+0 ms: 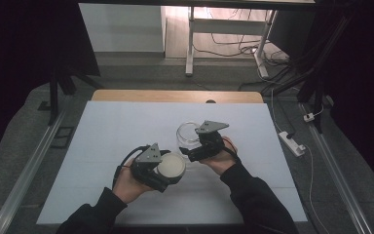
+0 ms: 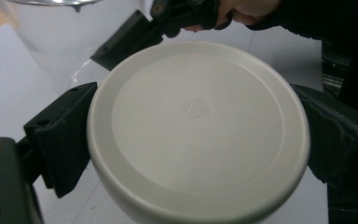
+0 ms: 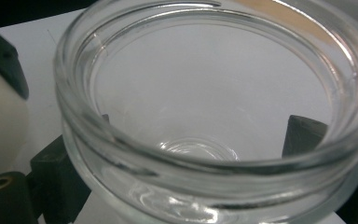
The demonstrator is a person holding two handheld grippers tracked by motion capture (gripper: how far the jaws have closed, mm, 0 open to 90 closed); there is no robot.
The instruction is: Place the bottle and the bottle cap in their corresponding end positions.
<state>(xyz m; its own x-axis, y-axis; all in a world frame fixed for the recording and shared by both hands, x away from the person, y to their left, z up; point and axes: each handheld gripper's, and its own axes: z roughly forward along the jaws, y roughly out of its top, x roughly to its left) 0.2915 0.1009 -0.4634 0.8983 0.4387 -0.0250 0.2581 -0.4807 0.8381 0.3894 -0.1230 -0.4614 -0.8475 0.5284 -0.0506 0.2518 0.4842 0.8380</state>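
My left gripper (image 1: 168, 171) is shut on a round off-white lid (image 1: 171, 166), held flat side up just left of the jar. In the left gripper view the lid (image 2: 198, 126) sits clamped between both black jaws. My right gripper (image 1: 191, 152) is shut on a clear glass jar (image 1: 188, 136), which stands open-mouthed near the middle of the white table (image 1: 117, 131). The jar's thick rim (image 3: 205, 154) spans the right gripper view, with a jaw on each side of its body; the jar is empty. Lid and jar are close together, apparently apart.
The white table top has a wooden strip (image 1: 175, 95) along its far edge. Behind it stand a white desk frame (image 1: 191, 44) and loose cables (image 1: 238, 46) on the floor. A power strip (image 1: 292, 142) lies to the right of the table.
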